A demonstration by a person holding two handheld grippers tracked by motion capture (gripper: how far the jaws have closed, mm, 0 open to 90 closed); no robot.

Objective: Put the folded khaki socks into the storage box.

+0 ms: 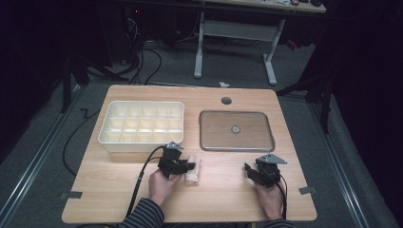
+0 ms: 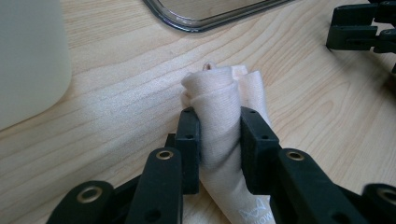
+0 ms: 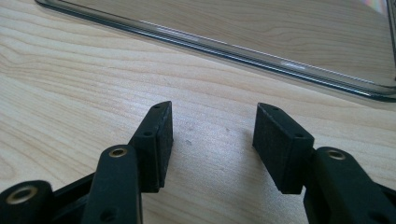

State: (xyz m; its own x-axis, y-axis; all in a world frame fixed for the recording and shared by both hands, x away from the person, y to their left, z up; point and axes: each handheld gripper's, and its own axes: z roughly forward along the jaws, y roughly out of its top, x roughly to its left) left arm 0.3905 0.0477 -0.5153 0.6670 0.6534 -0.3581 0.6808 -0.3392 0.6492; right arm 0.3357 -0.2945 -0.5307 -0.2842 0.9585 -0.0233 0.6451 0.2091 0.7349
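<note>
A rolled cream cloth (image 1: 193, 173) lies on the wooden table just in front of the white box. My left gripper (image 1: 190, 166) points right and is shut on it. In the left gripper view the two black pads squeeze the middle of the cloth roll (image 2: 219, 88), with the left gripper (image 2: 219, 137) low over the table. My right gripper (image 1: 249, 171) rests near the front right of the table, in front of the tray. In the right gripper view my right gripper (image 3: 212, 135) stands open over bare wood with nothing between its pads.
A white compartment box (image 1: 107, 137) sits at the back left, its wall (image 2: 28, 60) close beside the cloth. A shallow metal-rimmed tray (image 1: 236, 114) lies at the back right, with a small round thing in its middle. Its rim (image 3: 224, 46) runs ahead of the right gripper.
</note>
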